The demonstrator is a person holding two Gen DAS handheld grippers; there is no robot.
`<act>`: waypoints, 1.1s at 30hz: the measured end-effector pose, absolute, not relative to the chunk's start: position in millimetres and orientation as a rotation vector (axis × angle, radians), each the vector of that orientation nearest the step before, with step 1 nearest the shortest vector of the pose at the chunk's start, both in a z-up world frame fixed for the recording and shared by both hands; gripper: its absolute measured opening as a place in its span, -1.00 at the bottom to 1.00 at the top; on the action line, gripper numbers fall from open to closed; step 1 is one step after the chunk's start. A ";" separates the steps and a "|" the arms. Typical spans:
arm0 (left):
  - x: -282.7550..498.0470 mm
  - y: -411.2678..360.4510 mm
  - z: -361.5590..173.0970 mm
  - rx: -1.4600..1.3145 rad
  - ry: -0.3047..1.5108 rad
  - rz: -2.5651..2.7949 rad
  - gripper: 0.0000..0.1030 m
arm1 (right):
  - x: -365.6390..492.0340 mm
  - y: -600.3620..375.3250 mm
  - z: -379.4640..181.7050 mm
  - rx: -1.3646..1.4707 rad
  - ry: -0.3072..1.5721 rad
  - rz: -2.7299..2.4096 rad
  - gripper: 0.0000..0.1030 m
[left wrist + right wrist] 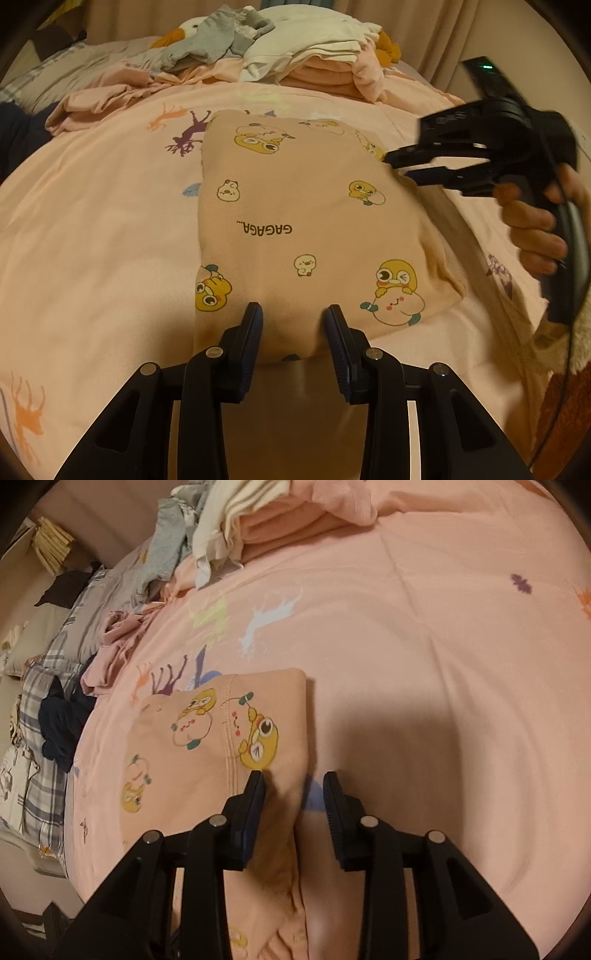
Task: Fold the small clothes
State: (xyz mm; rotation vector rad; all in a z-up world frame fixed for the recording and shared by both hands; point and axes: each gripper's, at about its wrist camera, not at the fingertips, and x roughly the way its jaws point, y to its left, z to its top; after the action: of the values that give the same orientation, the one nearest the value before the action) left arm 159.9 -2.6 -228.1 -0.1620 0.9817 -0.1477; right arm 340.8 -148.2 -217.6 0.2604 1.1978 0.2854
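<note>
A small peach garment [295, 221] printed with cartoon ducks and the word "GAGAGA" lies folded into a rectangle on the pink bedspread [92, 240]. My left gripper [293, 321] is open, its fingers over the garment's near edge. My right gripper [395, 164] shows in the left wrist view at the garment's right edge, jaws slightly apart. In the right wrist view the right gripper [293, 786] is open, straddling the garment's edge [236, 738] with the fabric between its fingers.
A pile of folded and loose clothes [306, 55] sits at the far end of the bed, with a stuffed goose [181, 33]. Crumpled pink cloth [99, 103] lies at back left. Plaid pillows [40, 709] and dark clothing [61, 720] lie along one side.
</note>
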 end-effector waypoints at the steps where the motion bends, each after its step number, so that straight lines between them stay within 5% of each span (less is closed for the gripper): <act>1: 161.7 -2.2 -226.7 -0.173 0.996 -0.139 -0.29 | 336.3 -149.5 -211.7 0.247 1.189 0.282 -0.38; 5: 162.2 2.8 -207.2 -0.241 1.020 -0.117 -0.29 | 301.5 -164.8 -176.8 0.218 1.096 0.222 -0.37; 13: 125.9 11.3 -114.2 -0.215 0.791 -0.039 -0.29 | 201.5 -197.4 -99.9 0.215 0.862 0.160 -0.34; 27: 73.0 2.8 -40.6 -0.194 0.616 -0.003 -0.26 | 118.1 -179.4 -69.3 0.124 0.779 0.162 -0.34; 29: 70.7 5.7 -38.6 -0.219 0.599 -0.014 0.29 | 113.4 -180.4 -64.5 0.140 0.774 0.171 -0.33; 33: 57.5 11.8 -28.6 -0.267 0.537 -0.058 0.66 | 101.8 -179.7 -53.4 0.117 0.754 0.124 -0.04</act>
State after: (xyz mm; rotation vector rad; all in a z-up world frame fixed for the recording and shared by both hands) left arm 57.5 11.8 -28.6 -0.2668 0.5372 -0.0577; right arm 101.8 -179.7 -53.4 0.1169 0.7544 0.1239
